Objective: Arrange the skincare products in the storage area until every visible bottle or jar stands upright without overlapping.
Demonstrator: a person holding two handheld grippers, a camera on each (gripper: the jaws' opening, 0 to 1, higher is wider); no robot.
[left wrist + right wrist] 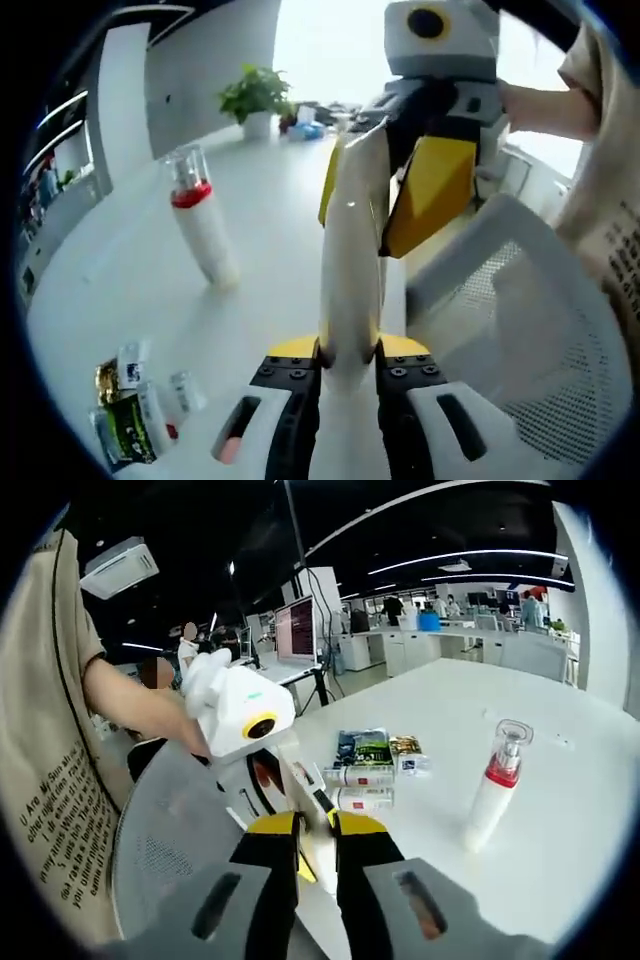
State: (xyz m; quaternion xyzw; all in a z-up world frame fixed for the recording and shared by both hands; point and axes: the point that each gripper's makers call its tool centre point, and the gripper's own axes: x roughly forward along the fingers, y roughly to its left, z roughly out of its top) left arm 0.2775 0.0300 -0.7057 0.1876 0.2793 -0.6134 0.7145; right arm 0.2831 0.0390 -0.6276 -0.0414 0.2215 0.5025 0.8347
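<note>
White tabletop (120,270) spreads across an open office, with a potted plant (255,98) at its far edge in the left gripper view and desks, a monitor (297,628) and ceiling strip lights behind it in the right gripper view.

In the left gripper view, a cluster of small skincare packets and tubes (135,405) lies flat to the lower left of the left gripper (350,365). Further out on the left stands a pump bottle (200,225) with a red collar and clear cap, upright on the table and well apart from the cluster. The left gripper's jaws are clamped on a long white tube (352,270), which rises straight up between them. At the tube's far end the right gripper (400,190), with yellow jaws, closes on it from the right. To the right of both sits a white mesh chair back (520,320), and a person's arm and beige shirt show at the right edge.

In the right gripper view, the person's shirt (50,760) is on the left, with the chair back (165,850) below it. The other gripper's white housing sits just ahead of the right gripper (315,830), whose yellow jaws pinch the white tube (310,785) between them. Beyond and to the right lie the packets and tubes (370,765), and farther right the pump bottle (497,785) stands upright.
</note>
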